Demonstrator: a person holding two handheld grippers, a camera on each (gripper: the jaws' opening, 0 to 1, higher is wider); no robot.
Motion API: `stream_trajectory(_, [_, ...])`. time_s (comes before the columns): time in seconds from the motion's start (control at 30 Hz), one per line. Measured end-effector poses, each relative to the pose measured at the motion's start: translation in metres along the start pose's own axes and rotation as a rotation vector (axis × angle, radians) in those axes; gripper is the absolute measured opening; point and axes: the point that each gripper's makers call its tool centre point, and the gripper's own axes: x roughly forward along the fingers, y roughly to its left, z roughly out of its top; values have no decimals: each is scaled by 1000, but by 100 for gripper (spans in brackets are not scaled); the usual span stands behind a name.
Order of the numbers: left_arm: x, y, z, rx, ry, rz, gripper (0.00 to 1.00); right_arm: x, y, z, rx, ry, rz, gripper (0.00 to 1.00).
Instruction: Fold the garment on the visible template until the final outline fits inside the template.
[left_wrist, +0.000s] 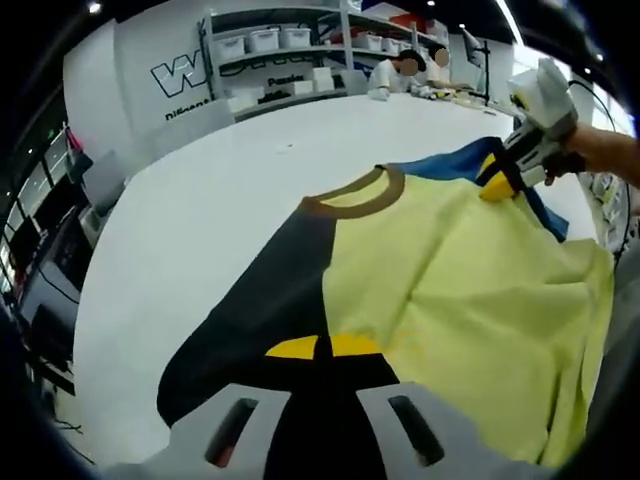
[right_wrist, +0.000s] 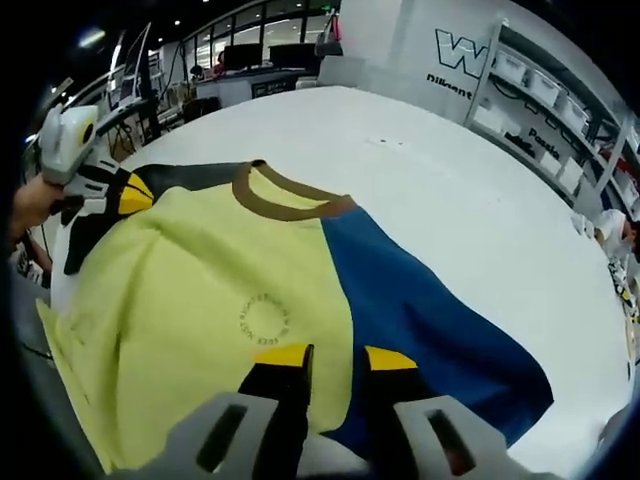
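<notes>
A shirt (left_wrist: 430, 270) is lying spread on a white worktop (left_wrist: 220, 190), its yellow body facing up, with a brown collar (left_wrist: 362, 195), one dark sleeve (left_wrist: 265, 290) and one blue sleeve (right_wrist: 420, 310).

In the left gripper view, the left tool (left_wrist: 322, 348) is clenching the cloth where the dark sleeve meets the yellow body: its yellow tips are sitting almost together with the fabric running between them. Ahead of it and to the right, the right tool (left_wrist: 500, 185) is gripping the blue sleeve, a hand (left_wrist: 605, 150) holding it from the right edge.

In the right gripper view, the right tool (right_wrist: 335, 357) is sitting over the seam between the yellow body and the blue sleeve, its yellow tips slightly apart with cloth passing between them, so it is grasping the shirt. A round printed mark (right_wrist: 264, 320) is lying on the yellow cloth just ahead and left of those tips. Far to the left, the left tool (right_wrist: 125, 195) is pinching the dark sleeve.

Beyond the shirt, shelves with white bins (left_wrist: 270, 40) are standing against a wall, and people (left_wrist: 395, 75) are sitting at the far end of the worktop.
</notes>
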Motion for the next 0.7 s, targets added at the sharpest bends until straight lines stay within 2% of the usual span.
stream_trajectory(0.07, [1,4,3,25,-17,9,0,2,0,1,44,-24,7,9])
stream_trajectory(0.17, [6,9,5,55,-21,31,0,3,-6,2,77,-28,-5,10])
stream_trajectory(0.37, [14,18,11,54,-38,33,0,8,-15,6,64,-40,-29,9])
stream_trajectory(0.7, [27,34,21,82,-26,43,0,17,-30,18,86,-67,-32,11])
